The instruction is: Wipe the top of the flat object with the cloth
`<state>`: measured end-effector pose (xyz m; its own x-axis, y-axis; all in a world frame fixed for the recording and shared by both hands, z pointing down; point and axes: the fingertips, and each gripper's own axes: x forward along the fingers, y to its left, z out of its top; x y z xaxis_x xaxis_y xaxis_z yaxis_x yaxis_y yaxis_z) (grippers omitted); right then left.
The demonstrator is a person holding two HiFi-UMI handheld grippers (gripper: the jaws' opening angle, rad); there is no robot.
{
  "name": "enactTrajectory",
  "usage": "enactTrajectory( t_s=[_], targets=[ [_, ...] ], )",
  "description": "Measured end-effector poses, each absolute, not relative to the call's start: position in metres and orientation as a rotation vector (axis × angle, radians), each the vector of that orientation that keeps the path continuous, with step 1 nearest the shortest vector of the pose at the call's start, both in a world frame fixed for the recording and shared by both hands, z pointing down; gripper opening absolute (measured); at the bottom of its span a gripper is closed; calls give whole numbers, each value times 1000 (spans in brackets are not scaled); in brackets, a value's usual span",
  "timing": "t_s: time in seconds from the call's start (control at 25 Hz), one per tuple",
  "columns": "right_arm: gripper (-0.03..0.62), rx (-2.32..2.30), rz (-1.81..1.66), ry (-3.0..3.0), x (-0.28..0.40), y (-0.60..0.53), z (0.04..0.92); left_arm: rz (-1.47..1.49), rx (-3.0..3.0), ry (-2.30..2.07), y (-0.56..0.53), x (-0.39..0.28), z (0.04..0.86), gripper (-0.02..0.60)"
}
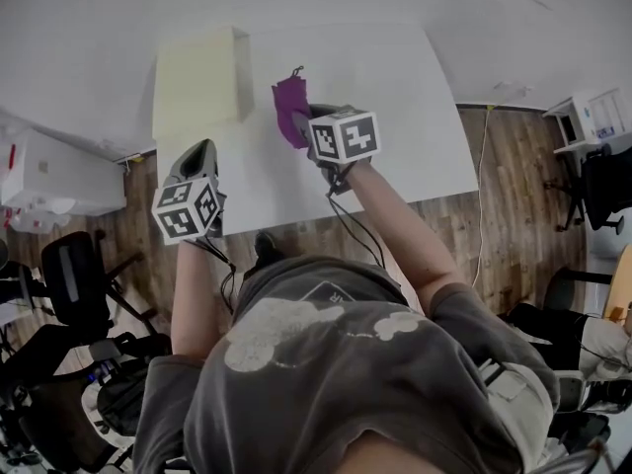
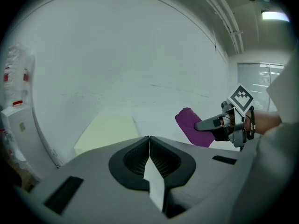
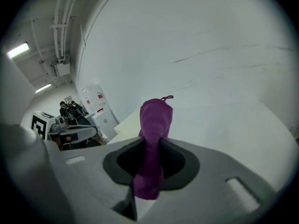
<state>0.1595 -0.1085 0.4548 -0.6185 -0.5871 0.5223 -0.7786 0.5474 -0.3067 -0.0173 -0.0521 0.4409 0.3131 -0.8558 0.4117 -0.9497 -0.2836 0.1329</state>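
A pale yellow flat object (image 1: 200, 79) lies on the white table (image 1: 395, 97) at its left side; it also shows in the left gripper view as the flat object (image 2: 106, 129). A purple cloth (image 1: 289, 107) hangs pinched in my right gripper (image 1: 302, 118), just right of the flat object and above the table. In the right gripper view the cloth (image 3: 153, 139) runs up between the jaws of the right gripper (image 3: 149, 164). My left gripper (image 1: 200, 153) is shut and empty near the table's front left edge, seen again as the left gripper (image 2: 149, 141).
White cabinets (image 1: 49, 171) stand left of the table. Black office chairs (image 1: 74, 275) crowd the wooden floor at the lower left, and another chair (image 1: 604, 181) and a white unit (image 1: 592, 117) stand at the right. A cable (image 1: 482, 196) runs down the floor.
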Motion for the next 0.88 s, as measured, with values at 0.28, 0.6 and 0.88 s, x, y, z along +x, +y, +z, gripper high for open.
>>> enactTrajectory(
  t_s=[0.28, 0.6, 0.88],
  targets=[
    [75, 1056, 674, -2444, 202, -75, 459, 354, 2215, -1637, -15, 34, 435, -5],
    [75, 996, 700, -2474, 236, -57, 471, 373, 2169, -1616, 9, 81, 450, -5],
    [75, 1030, 624, -2471, 263, -48, 469, 359, 2220, -1563, 15, 113, 451, -5]
  ],
)
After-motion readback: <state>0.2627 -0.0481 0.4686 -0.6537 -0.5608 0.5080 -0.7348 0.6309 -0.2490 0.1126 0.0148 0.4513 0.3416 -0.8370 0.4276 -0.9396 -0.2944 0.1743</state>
